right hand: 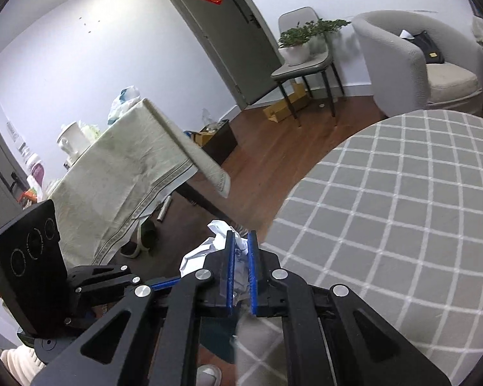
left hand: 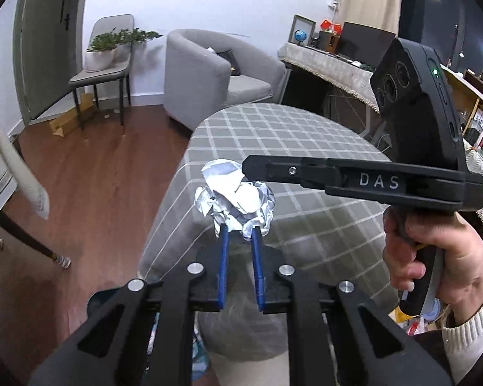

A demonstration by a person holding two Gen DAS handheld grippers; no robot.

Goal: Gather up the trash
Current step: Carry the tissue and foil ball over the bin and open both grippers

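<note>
A crumpled ball of white paper and foil [left hand: 235,197] hangs over the edge of the table with the grey checked cloth [left hand: 306,135]. My left gripper [left hand: 240,231] is shut on its lower end with its blue fingers [left hand: 223,244]. My right gripper [left hand: 246,167] comes in from the right and touches the ball's top. In the right wrist view my right gripper [right hand: 240,236] is shut on the same crumpled paper [right hand: 209,247], which bulges left of its blue fingers [right hand: 231,257]. The left gripper's body [right hand: 29,267] shows at lower left there.
A grey armchair [left hand: 209,74] and a chair with a potted plant [left hand: 103,54] stand beyond the table. A second table with a pale cloth [right hand: 122,167] stands to the left, with shoes [right hand: 141,238] under it. A grey bag [left hand: 244,328] lies below my left gripper.
</note>
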